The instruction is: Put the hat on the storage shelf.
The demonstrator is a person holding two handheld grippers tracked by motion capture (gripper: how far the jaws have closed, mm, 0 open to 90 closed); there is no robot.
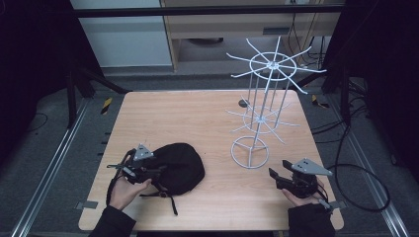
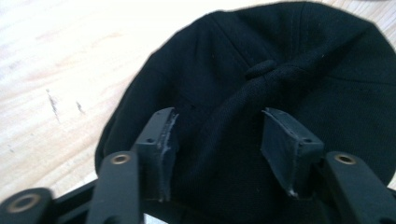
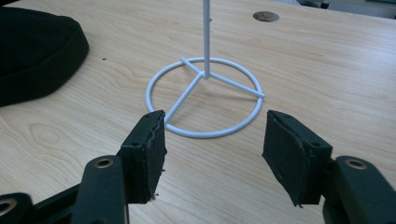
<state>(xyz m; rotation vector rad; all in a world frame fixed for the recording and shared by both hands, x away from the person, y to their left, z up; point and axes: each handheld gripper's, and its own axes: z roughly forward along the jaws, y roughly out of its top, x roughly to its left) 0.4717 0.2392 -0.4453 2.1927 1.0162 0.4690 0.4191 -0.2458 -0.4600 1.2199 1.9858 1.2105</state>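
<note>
One black cap [image 1: 179, 167] lies on the near left part of the wooden bench [image 1: 207, 118], its strap trailing toward the front edge. Straddling its crown from the left, the left tool [image 2: 217, 140] has jaws spread wide. Well apart on the right, the right tool [image 3: 212, 149] hovers wide open facing the white wire rack [image 1: 262, 106].
</note>
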